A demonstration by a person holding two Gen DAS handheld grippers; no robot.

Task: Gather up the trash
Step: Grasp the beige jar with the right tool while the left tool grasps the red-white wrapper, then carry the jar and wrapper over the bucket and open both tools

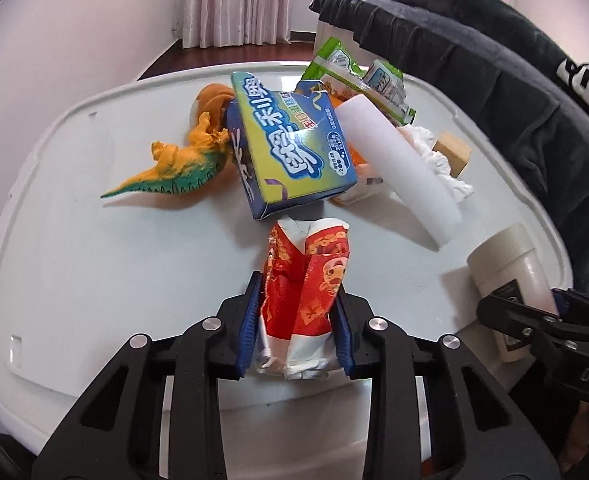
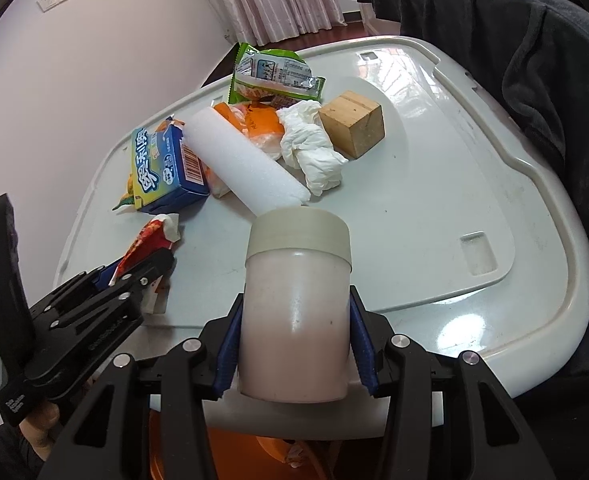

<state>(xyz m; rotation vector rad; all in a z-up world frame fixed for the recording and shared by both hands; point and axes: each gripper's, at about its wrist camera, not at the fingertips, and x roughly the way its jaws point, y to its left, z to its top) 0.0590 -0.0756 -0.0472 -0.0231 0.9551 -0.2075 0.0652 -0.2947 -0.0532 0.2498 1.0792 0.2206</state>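
Left gripper (image 1: 298,316): clamped on red wrapper (image 1: 308,276), at tray's (image 1: 74,260) near edge | Right gripper (image 2: 292,344): closed around white jar (image 2: 296,312) | Uncollected: blue box (image 1: 294,140), green packet (image 2: 272,74), tissue (image 2: 312,148), foam block (image 2: 246,160)

bare tabletop (image 2: 414,216) right, blue box (image 1: 294,140) ahead
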